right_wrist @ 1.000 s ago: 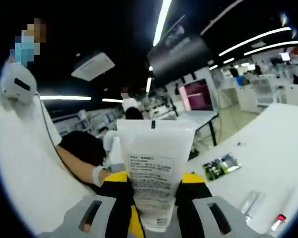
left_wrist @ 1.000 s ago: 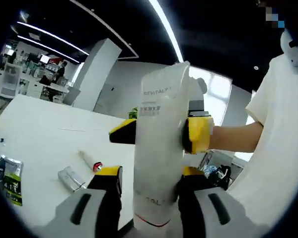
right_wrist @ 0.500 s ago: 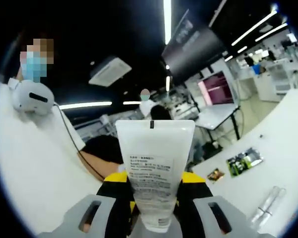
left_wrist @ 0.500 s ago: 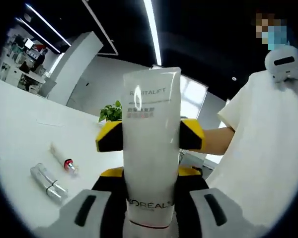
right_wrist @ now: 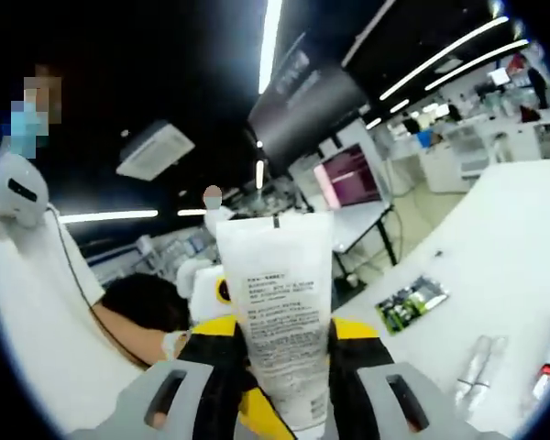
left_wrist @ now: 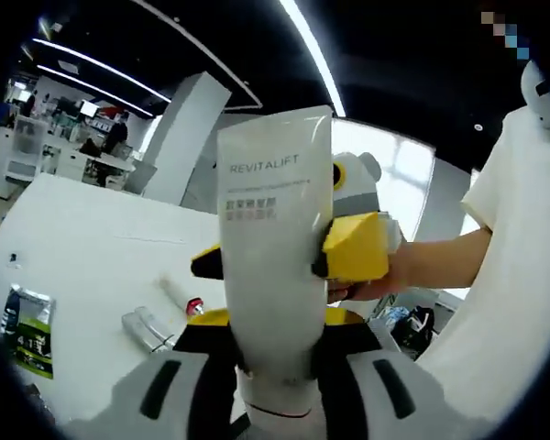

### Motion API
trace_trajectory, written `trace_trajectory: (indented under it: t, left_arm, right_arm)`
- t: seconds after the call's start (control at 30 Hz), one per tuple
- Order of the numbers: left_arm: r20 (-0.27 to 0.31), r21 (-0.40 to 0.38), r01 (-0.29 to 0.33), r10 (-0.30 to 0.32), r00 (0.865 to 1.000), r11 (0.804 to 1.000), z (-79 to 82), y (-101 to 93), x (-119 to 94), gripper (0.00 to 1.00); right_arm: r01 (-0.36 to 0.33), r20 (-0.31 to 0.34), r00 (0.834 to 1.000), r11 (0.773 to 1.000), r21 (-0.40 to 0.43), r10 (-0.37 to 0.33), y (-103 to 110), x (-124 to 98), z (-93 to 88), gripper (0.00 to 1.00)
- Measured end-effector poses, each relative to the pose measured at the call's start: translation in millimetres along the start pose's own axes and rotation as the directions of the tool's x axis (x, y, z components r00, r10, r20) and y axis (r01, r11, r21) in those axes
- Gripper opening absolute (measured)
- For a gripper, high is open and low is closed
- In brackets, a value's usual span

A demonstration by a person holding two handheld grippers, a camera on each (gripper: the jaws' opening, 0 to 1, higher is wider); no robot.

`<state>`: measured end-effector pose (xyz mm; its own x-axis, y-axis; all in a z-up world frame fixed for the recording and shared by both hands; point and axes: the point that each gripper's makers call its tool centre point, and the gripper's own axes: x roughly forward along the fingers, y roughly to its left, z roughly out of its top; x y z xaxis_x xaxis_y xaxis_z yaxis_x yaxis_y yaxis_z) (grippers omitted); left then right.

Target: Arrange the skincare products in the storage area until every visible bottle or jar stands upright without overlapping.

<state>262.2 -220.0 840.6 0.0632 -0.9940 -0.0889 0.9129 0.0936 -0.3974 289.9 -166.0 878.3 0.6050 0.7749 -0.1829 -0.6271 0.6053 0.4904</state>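
While both jaws clamp it, tube (left_wrist: 273,257) aloft

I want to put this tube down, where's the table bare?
The white table is bare beyond the clear tubes and green packet. In the right gripper view, the stretch past the packet is bare. It's crowded around the held tube.

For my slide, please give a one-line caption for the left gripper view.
Both hand-held grippers, left and right, clamp a white tube above a white table.
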Motion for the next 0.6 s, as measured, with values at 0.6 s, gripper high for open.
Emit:
trace_trajectory:
  t: [0.6]
  left_arm:
    - [-0.125, 0.150, -0.255, 0.275, 0.953, 0.955, -26.1, 42.4, 2, 0.31]
  right_arm:
    - [0.428, 0.038, 0.902, 0.902, 0.055, -0.430, -45, -10, -8.8, 0.07]
